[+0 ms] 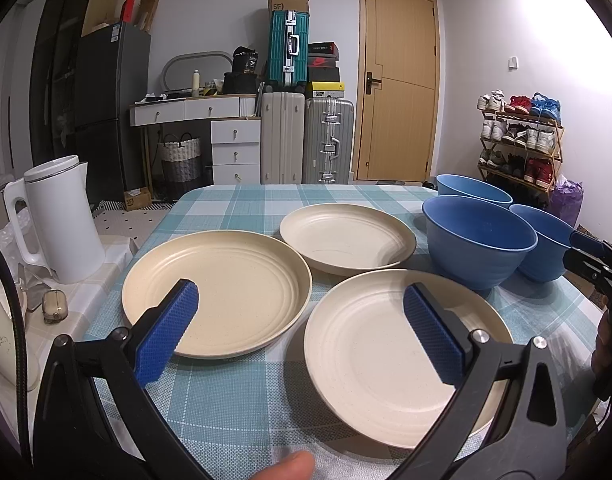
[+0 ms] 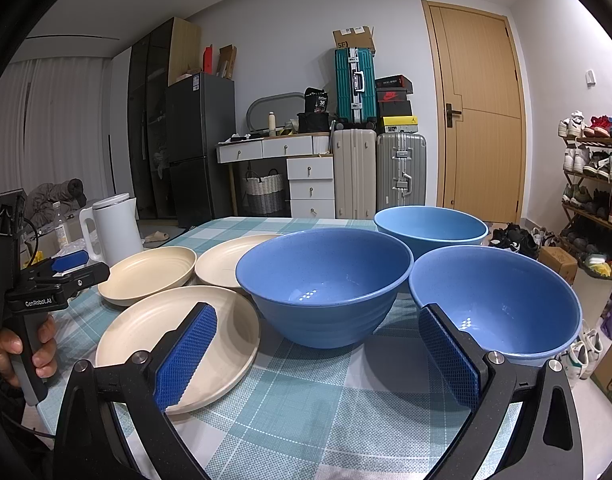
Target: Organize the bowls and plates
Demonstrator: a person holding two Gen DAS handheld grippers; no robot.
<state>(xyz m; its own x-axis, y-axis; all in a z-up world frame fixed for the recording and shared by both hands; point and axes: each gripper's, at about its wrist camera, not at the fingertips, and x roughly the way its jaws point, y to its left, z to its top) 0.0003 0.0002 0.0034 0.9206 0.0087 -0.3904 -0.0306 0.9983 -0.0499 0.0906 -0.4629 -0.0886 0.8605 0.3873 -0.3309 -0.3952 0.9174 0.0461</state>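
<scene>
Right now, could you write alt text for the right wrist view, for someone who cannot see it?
Three round blue bowls and three round cream plates sit unstacked on a teal checked tablecloth. The open right gripper hovers in front of them, holding nothing. At the left edge a hand holds the left gripper.

Both cameras sit just behind their own jaws and look forward, low over the table [image 1: 242, 412], toward the far wall with the door [image 1: 398, 84]. The left wrist view faces the three cream plates [image 1: 234, 292], which lie close ahead of its jaws, with the blue bowls [image 1: 478, 240] off to the right. The right wrist view sits further right, with the bowls [image 2: 326, 280] near ahead of its jaws and the plates [image 2: 178, 340] to the left. Both views share the plates, the bowls, the table and the door [image 2: 482, 120].
</scene>
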